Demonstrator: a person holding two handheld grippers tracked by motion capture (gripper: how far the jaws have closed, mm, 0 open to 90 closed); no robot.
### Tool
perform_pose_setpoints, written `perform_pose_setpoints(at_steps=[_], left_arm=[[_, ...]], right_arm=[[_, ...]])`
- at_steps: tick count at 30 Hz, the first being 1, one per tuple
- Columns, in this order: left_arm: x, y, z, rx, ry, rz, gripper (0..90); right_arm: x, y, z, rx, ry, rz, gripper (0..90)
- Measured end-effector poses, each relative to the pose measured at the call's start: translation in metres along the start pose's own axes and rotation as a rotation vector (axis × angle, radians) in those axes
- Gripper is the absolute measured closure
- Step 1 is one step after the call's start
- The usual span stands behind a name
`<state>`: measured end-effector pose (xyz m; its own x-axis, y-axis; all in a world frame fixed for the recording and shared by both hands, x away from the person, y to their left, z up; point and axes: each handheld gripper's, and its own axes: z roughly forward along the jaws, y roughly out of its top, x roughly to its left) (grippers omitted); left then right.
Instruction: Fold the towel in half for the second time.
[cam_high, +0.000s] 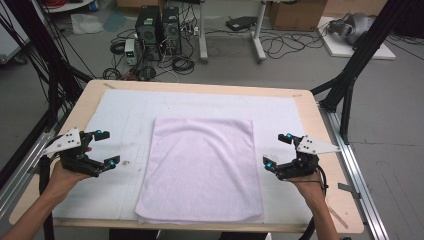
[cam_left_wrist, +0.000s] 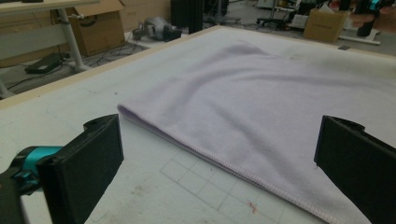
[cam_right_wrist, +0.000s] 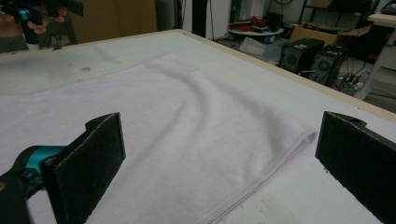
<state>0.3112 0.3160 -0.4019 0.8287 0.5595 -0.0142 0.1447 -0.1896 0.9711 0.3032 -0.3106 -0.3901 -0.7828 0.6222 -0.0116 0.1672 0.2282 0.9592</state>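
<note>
A lilac towel (cam_high: 202, 167) lies folded flat in the middle of a white gridded mat (cam_high: 122, 125) on the wooden table. My left gripper (cam_high: 109, 147) rests just off the towel's left edge, open, jaws pointing toward it with nothing between them. In the left gripper view the jaws (cam_left_wrist: 219, 140) stand wide apart before the towel's (cam_left_wrist: 261, 102) hemmed edge. My right gripper (cam_high: 276, 149) sits at the towel's right edge, also open and empty. In the right gripper view its jaws (cam_right_wrist: 219, 135) frame the towel's (cam_right_wrist: 177, 126) near corner.
The table's wooden rim (cam_high: 320, 130) surrounds the mat. Black frame struts (cam_high: 357, 55) rise at the back right and left. Computer towers (cam_high: 159, 27), cables and cardboard boxes (cam_high: 295, 15) sit on the floor beyond the table.
</note>
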Motion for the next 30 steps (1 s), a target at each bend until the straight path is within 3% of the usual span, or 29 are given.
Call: perform_pose_setpoints(at_steps=[13, 16, 18, 22, 30], left_arm=[[0.002, 0.014, 0.011, -0.008, -0.017, 0.016, 1.7], [0.006, 0.024, 0.019, -0.001, -0.026, 0.027, 1.7], [0.011, 0.03, 0.026, 0.016, -0.055, 0.027, 1.7], [0.023, 0.042, 0.046, 0.11, -0.099, 0.021, 1.7], [0.045, 0.063, 0.076, 0.256, -0.094, 0.05, 1.7]], right_arm=[[-0.006, 0.006, 0.005, 0.014, -0.012, -0.004, 0.5], [-0.01, 0.012, 0.011, 0.045, -0.027, -0.004, 0.6], [-0.014, 0.017, 0.017, 0.067, -0.027, -0.002, 0.6], [-0.026, 0.028, 0.03, 0.122, -0.005, -0.016, 2.7], [-0.058, 0.052, 0.064, 0.223, 0.013, -0.033, 2.7]])
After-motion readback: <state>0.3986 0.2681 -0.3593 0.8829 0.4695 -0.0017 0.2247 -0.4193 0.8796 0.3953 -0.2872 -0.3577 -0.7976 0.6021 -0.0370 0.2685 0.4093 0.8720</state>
